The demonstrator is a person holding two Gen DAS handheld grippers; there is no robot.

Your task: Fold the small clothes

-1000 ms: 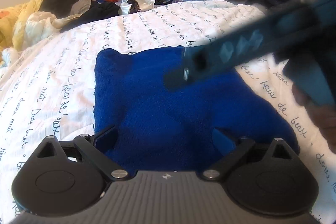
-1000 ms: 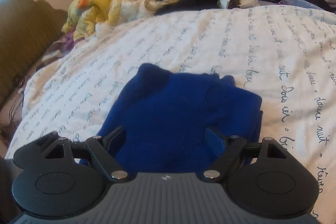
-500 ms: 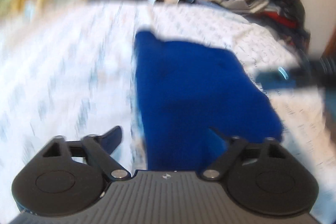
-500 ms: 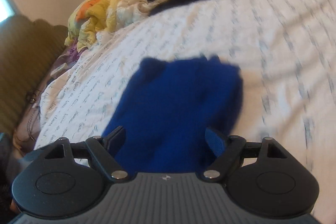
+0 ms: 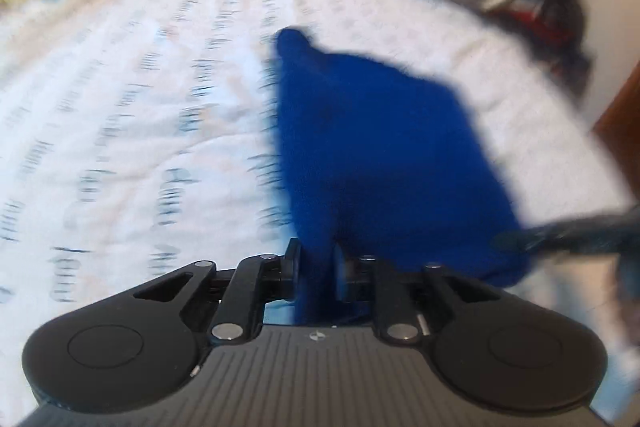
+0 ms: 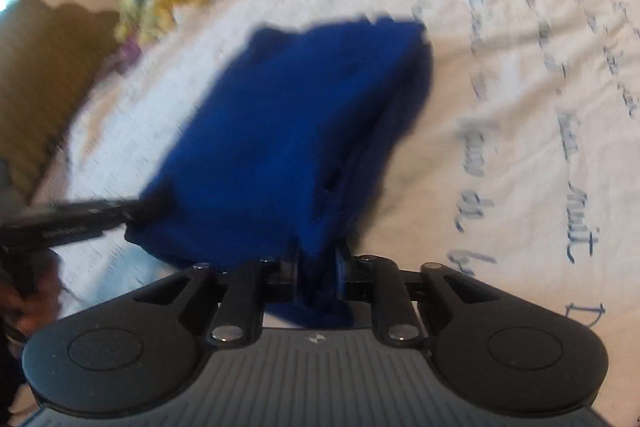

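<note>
the blue garment [image 5: 380, 155] lies folded on the white script-printed bedspread [image 5: 132, 131]. the left gripper [image 5: 316, 263] has just been closing and pinches the garment's near left corner. the right gripper [image 6: 318, 267] has just been closing and pinches its near right corner.

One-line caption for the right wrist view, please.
Right gripper, jaws just closed, pinches the near edge of a blue garment on a script-printed bedsheet.
</note>
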